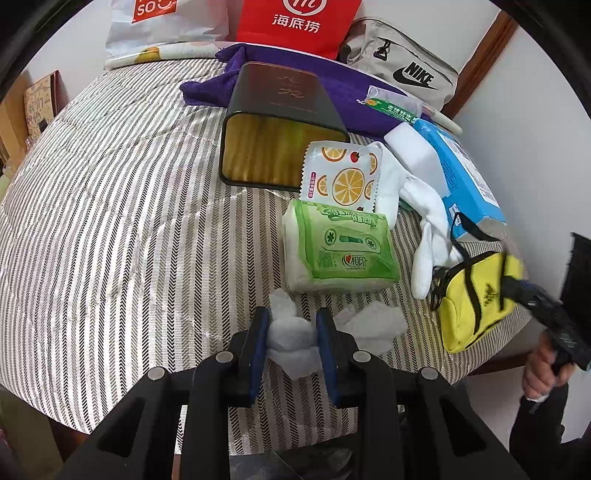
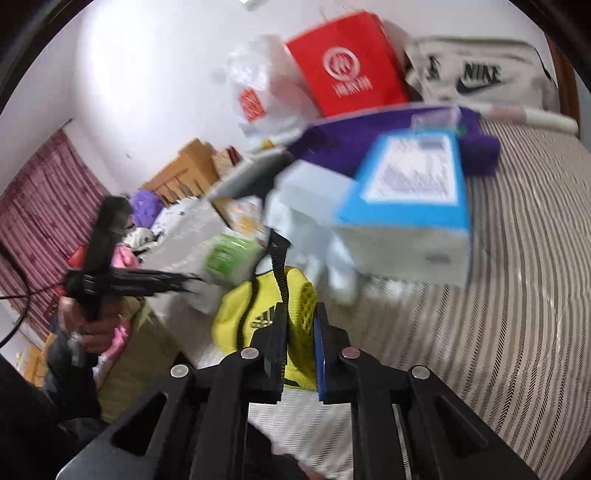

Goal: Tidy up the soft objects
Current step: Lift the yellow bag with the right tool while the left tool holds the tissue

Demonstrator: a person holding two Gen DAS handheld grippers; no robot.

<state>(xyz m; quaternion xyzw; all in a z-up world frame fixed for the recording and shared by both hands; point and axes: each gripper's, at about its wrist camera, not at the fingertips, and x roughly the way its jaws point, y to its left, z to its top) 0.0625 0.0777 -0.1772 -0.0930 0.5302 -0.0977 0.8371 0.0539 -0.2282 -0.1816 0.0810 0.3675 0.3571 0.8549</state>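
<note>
The left claw, low centre in the left wrist view, is clamped on a crumpled white cotton wad just above the striped grey-and-white bed quilt. The right claw, low centre in its own view, is pinched almost shut on the yellow fabric pouch with black trim, which lies at the quilt's near edge, lower right in the left wrist view.

The risks, as I judge them: the wad is loose and fluffy, so part of it could tear away or slip from the pads if it is lifted fast. A second white scrap lies just beside it and may be dragged along. The pouch sits close to the bed's edge; with only a thin fold gripped, it could slide out and drop to the floor. Its black strap lies against the white fabric glove and the blue-and-white cardboard box, so pulling may snag them. The right wrist view is blurred, so the exact hold is hard to confirm.

Readable writing: "NIKE" with a swoosh on the grey canvas bag; "海底捞" on the red paper bag; an Adidas-style mark on the pouch; "心相印" on the green-and-white tissue pack. Print on the orange-slice sachet and the dark open tin is too small to read.
</note>
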